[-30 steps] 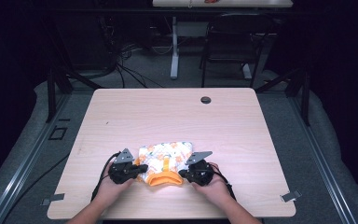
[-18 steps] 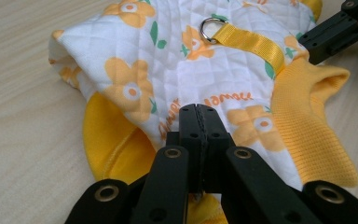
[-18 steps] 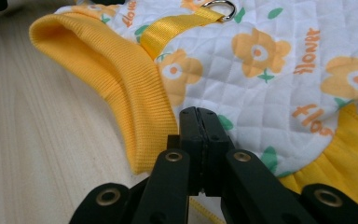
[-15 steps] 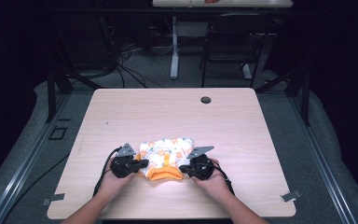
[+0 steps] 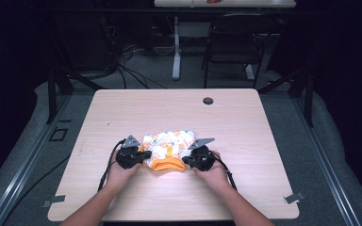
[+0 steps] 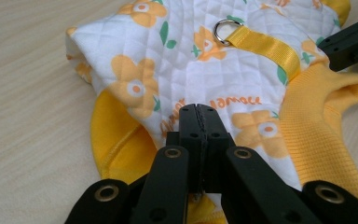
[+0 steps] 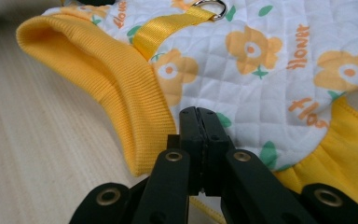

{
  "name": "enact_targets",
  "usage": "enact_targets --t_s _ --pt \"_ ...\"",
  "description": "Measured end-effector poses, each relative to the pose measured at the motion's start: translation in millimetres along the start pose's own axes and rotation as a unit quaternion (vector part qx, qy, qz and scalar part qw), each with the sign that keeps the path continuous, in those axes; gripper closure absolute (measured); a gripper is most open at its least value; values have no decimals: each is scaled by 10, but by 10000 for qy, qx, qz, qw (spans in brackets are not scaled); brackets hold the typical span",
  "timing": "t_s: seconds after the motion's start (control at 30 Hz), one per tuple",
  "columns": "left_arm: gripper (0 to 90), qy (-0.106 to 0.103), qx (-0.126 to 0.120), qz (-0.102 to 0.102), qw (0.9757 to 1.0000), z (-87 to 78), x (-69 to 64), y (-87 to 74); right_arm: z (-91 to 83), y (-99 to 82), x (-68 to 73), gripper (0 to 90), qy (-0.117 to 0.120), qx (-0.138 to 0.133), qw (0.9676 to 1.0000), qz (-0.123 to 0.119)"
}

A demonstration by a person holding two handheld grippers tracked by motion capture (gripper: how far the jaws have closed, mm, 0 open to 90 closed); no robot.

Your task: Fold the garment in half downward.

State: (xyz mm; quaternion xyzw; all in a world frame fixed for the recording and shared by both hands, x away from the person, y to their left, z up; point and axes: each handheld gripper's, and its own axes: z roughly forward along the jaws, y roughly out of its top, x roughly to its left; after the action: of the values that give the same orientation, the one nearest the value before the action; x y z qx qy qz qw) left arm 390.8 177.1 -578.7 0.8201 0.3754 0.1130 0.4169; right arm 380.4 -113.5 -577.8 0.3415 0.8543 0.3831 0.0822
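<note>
On the near middle of the counter (image 5: 122,113) lies a small quilted flower-print garment (image 5: 169,143) with yellow ribbed trim, and the left tool (image 5: 141,155) at its left edge is clenched, jaws pressed together, apparently pinching the fabric there. It looks light, soft and floppy, so it will likely sag and fold wherever it is unsupported; the thick ribbed hem (image 7: 121,88) and the webbing strap (image 6: 265,46) with its metal ring (image 6: 224,31) seem the firmest holds. The right tool (image 5: 188,161) is likewise clenched at the right edge.
</note>
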Motion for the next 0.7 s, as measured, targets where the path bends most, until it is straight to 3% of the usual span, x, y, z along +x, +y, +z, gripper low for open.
enact_targets --t_s 0.17,0.4,0.53,0.7 --pt "899 15 -136 -239 9996 42 75 10 46 44 -39 900 -116 -55 9999 22" --pt "897 175 -18 -113 9998 75 81 83 70 60 -72 898 -142 -107 9998 112" --pt "860 170 -53 -169 9997 20 67 120 20 77 -60 872 -99 -179 9996 193" --pt "857 171 -70 -9 9998 -103 22 184 -118 124 -6 862 -150 -216 9997 -14"
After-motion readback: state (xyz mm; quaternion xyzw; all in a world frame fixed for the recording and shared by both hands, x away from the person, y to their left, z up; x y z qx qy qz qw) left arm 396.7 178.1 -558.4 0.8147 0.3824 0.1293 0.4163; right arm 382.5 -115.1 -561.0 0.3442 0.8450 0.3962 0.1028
